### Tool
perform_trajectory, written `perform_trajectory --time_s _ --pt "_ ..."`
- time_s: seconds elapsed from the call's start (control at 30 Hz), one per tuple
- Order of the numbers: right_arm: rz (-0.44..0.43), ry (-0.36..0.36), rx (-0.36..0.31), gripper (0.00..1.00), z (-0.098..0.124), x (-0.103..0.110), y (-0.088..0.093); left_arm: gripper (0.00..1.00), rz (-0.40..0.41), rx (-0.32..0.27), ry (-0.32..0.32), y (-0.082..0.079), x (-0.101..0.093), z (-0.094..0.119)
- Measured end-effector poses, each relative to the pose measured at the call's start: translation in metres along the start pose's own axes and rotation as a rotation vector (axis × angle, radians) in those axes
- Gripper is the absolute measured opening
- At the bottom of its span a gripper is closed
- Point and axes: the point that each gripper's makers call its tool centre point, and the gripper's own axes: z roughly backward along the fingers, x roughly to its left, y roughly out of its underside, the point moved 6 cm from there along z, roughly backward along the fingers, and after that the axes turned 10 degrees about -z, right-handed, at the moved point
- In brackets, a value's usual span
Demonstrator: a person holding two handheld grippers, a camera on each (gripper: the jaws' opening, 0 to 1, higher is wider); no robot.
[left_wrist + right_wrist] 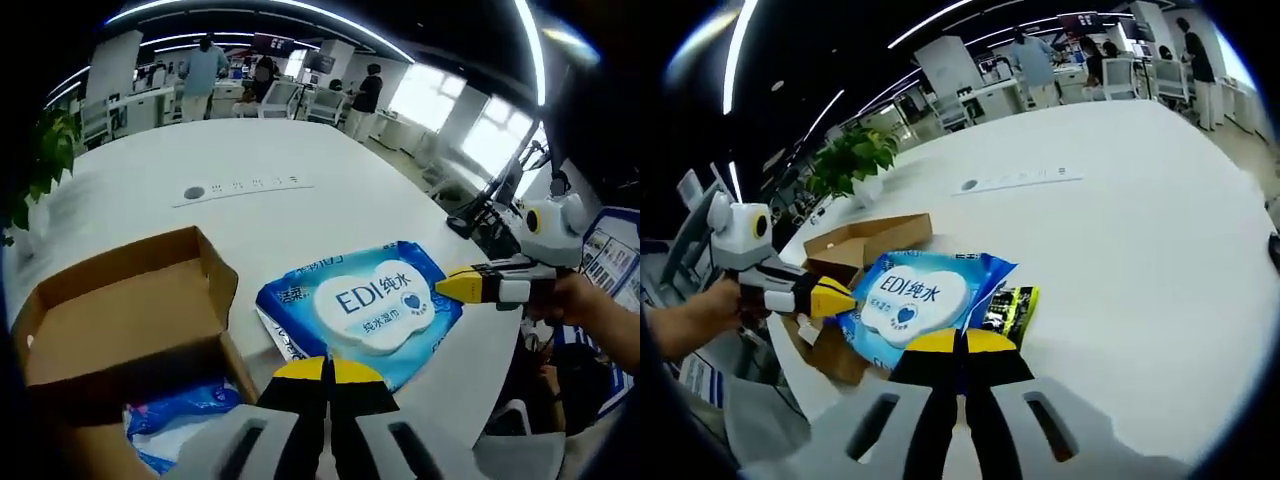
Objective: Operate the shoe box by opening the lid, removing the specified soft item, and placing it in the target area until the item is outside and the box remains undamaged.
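Yellow-tipped jaws of the left gripper are pressed together at the near edge of one glossy blue wet-wipe pack, which lies flat on the white table beside the open brown cardboard shoe box. Across it, the right gripper likewise has its jaws together at the pack's opposite edge. Another blue soft pack lies in the box, and two potted green plants stand beyond.

Both views look from close, opposite sides at the same wipes pack and box.
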Motion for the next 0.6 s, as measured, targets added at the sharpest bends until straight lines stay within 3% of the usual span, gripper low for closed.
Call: perform_trajectory --time_s 0.33,0.6 --pt "-0.034 0.022 0.021 0.0 -0.018 -0.018 0.004 0.0 -0.041 0.067 -0.005 0.0 0.006 -0.021" --pt "-0.058 0.023 0.023 0.0 -0.027 -0.026 0.009 0.0 -0.143 0.14 -0.023 0.005 0.007 -0.033"
